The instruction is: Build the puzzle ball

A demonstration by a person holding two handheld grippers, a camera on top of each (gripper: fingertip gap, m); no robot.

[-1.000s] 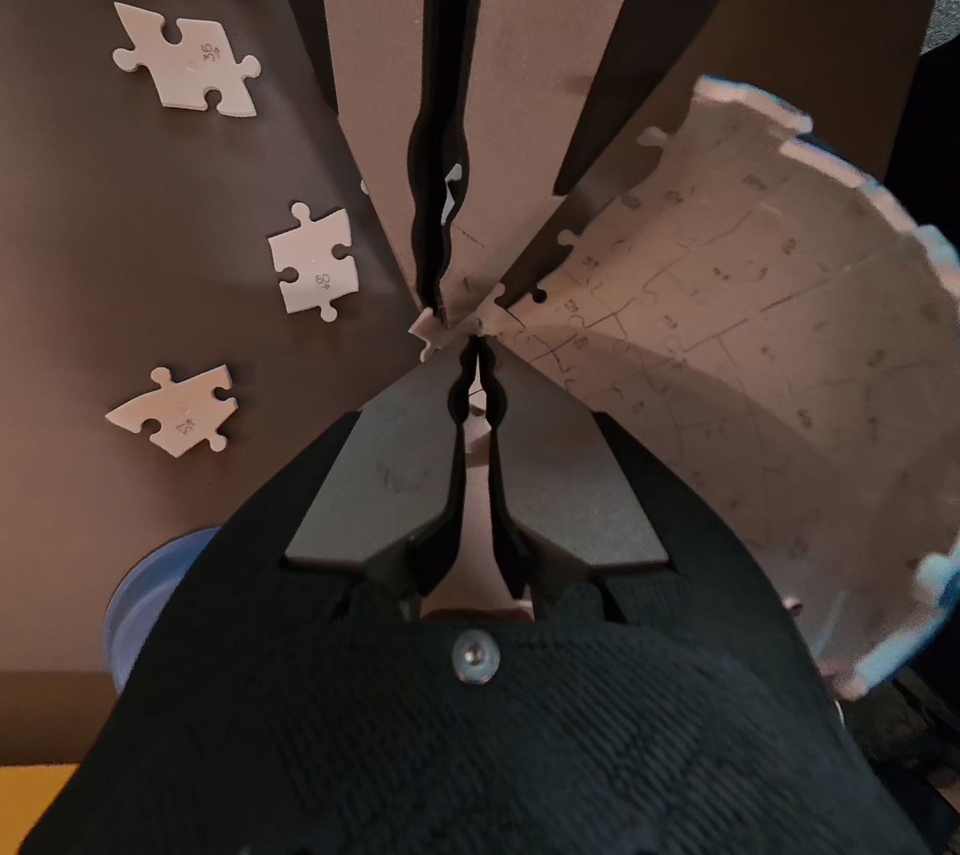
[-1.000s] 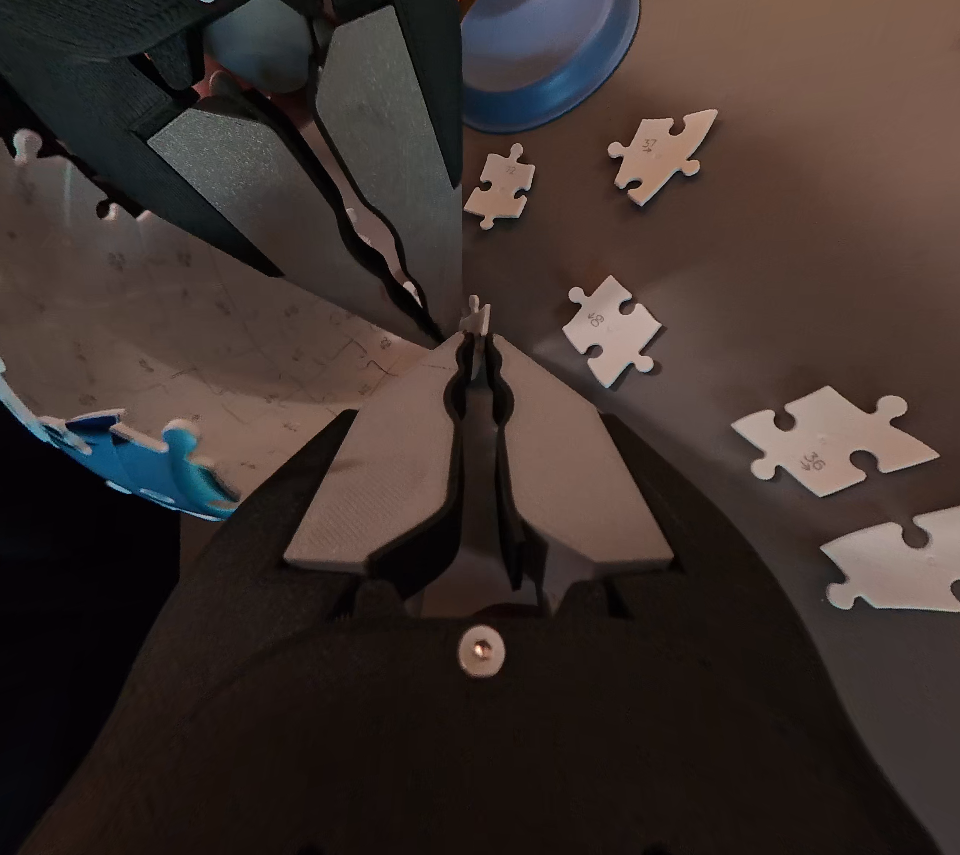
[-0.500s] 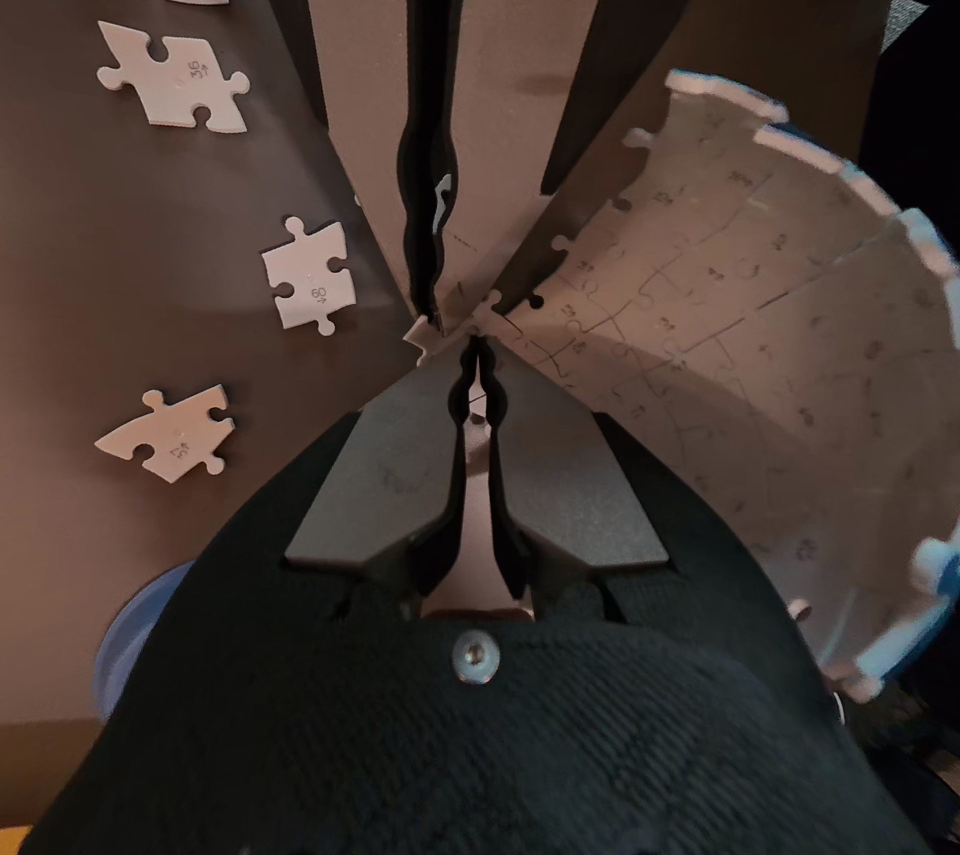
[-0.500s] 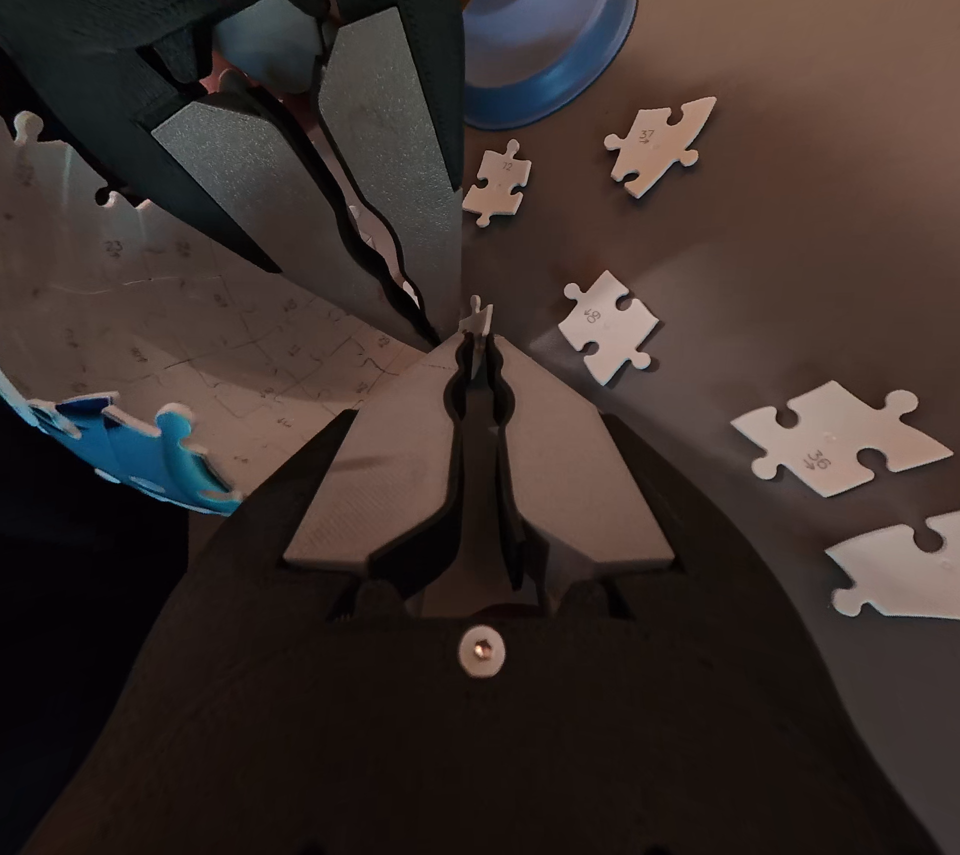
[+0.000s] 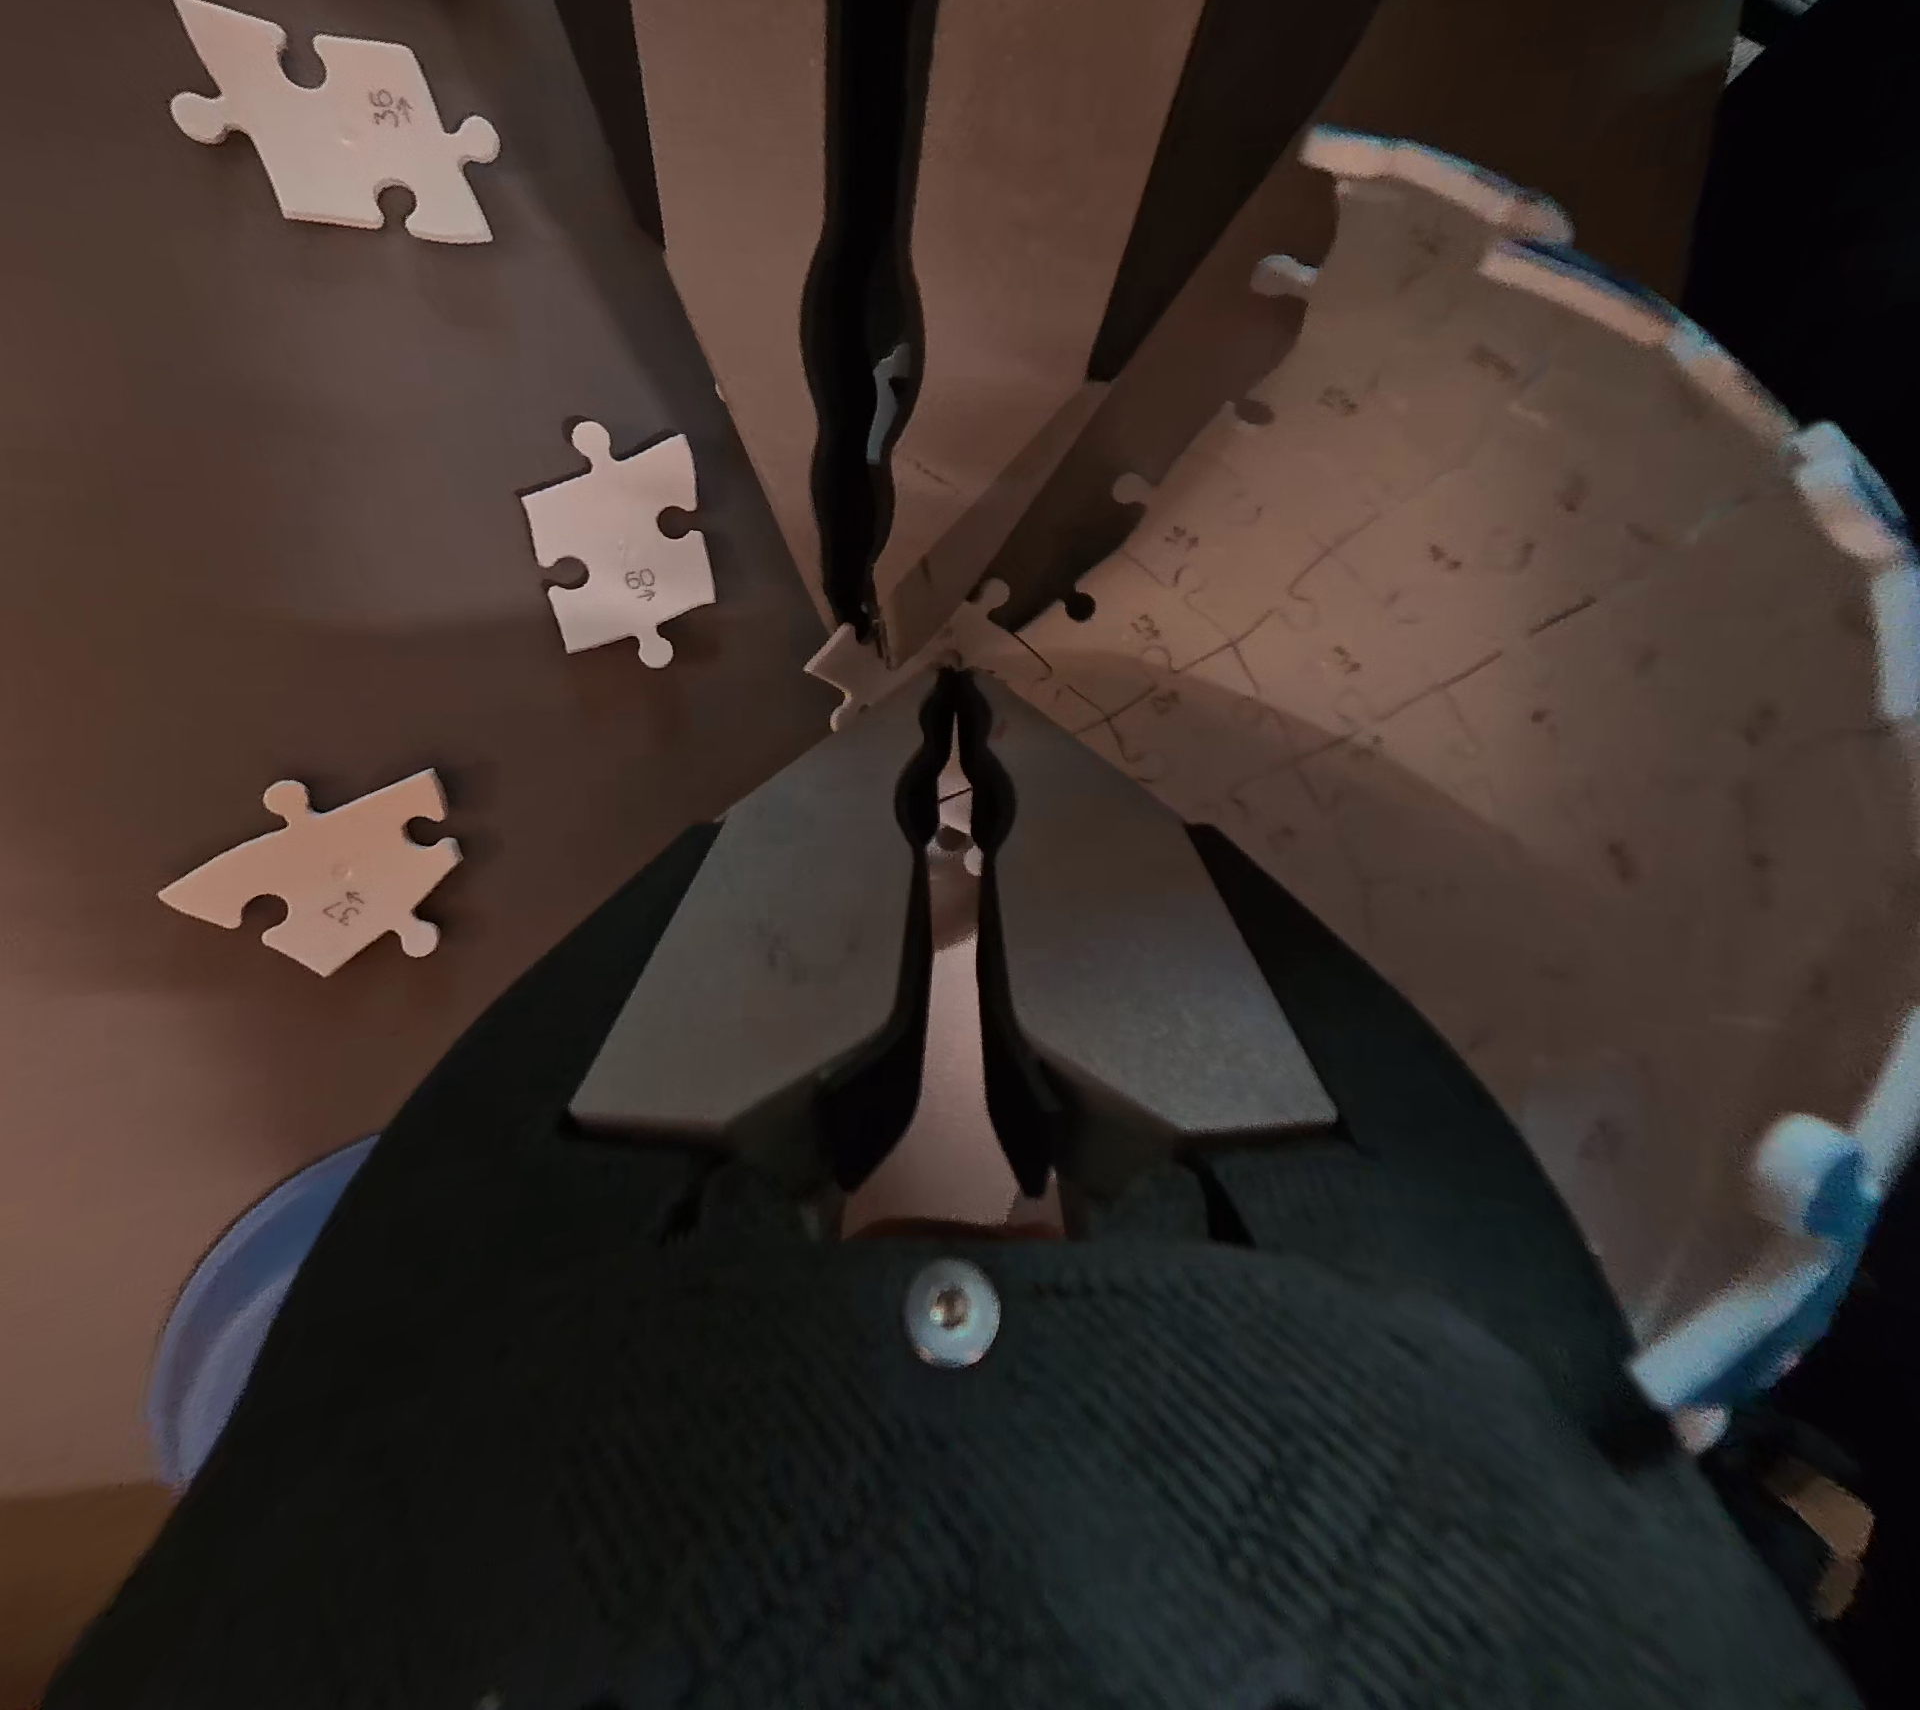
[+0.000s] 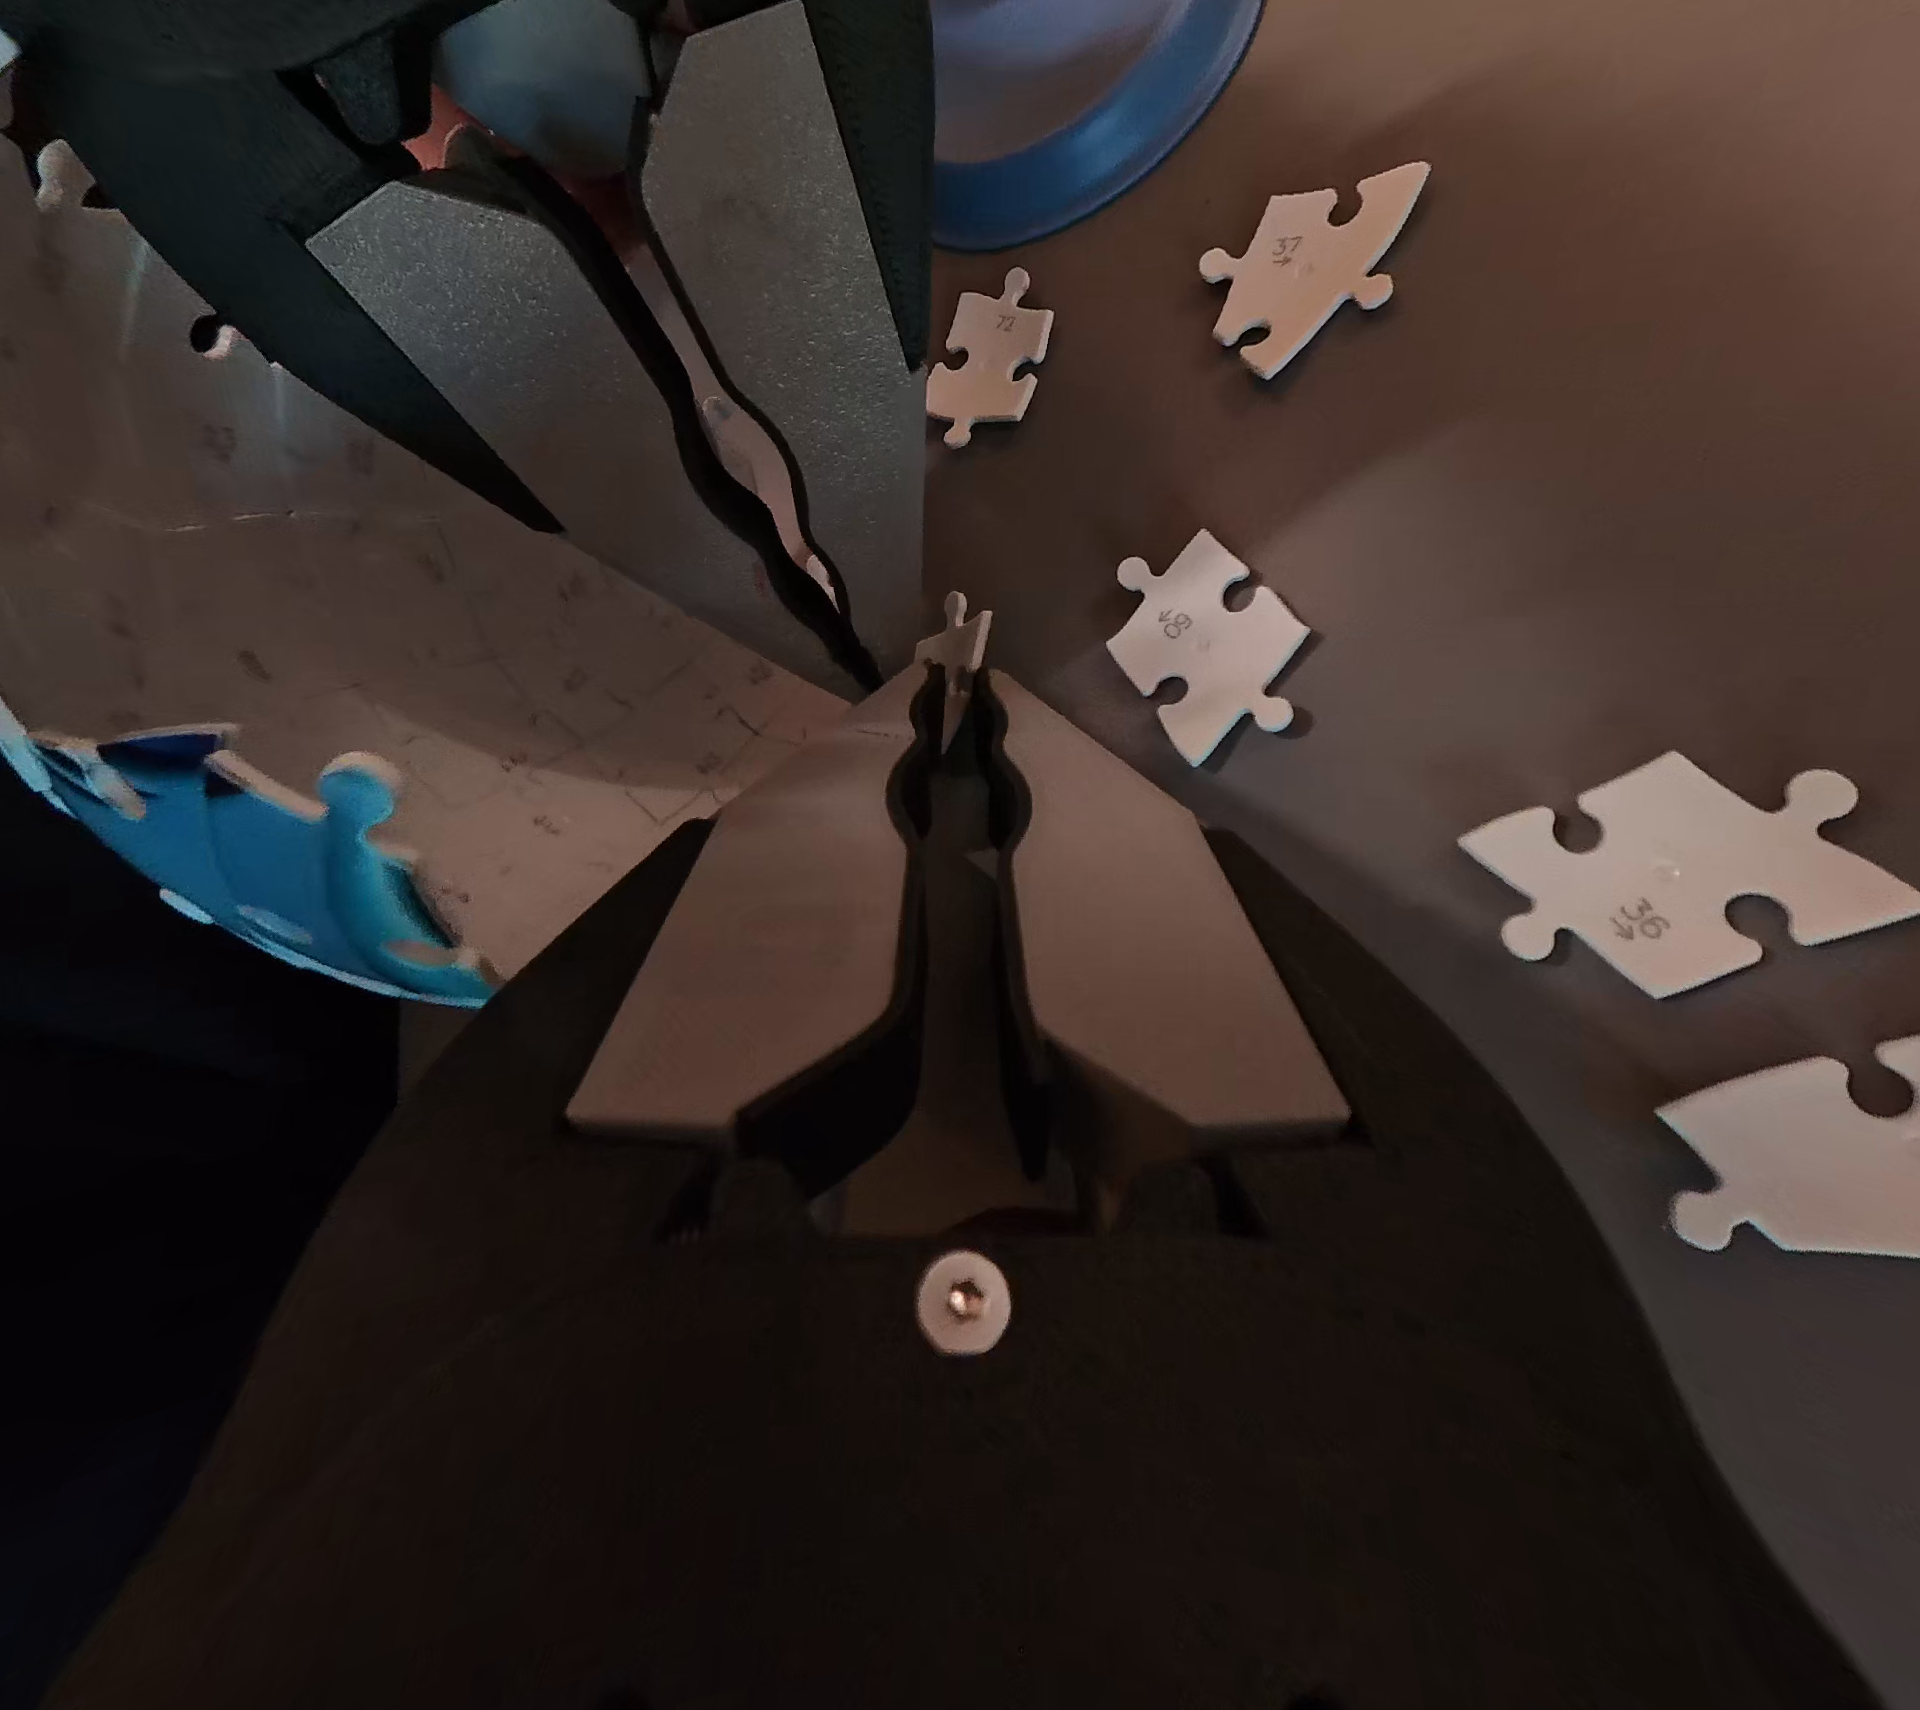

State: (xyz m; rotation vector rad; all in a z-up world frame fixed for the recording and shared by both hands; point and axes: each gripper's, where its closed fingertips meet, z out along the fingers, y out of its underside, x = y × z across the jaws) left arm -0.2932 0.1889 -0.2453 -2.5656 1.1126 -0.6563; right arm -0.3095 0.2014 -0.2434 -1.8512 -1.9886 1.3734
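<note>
The half-built puzzle ball (image 5: 1507, 725) is an open white shell with a blue outside (image 6: 291, 871). My left gripper (image 5: 951, 684) is shut on the shell's rim at its left edge. It shows in the right wrist view (image 6: 868, 673) coming in from the top left. My right gripper (image 6: 956, 689) is shut on a small white puzzle piece (image 6: 956, 637) that sticks out past its tips. In the left wrist view the right gripper (image 5: 873, 632) comes down from the top. It holds the piece (image 5: 842, 668) against the shell's rim, tip to tip with my left gripper.
Several loose white pieces lie face down on the dark table: to the left in the left wrist view (image 5: 623, 543), (image 5: 338, 122), (image 5: 322, 871), and to the right in the right wrist view (image 6: 1210, 647), (image 6: 1683, 876), (image 6: 1309, 263). A blue round stand (image 6: 1101, 50) sits beyond them. My two grippers' fingertips are within a few centimetres of each other.
Both grippers stay shut and tip to tip. The shell has turned slightly, its far rim shifting a little left in the left wrist view.
</note>
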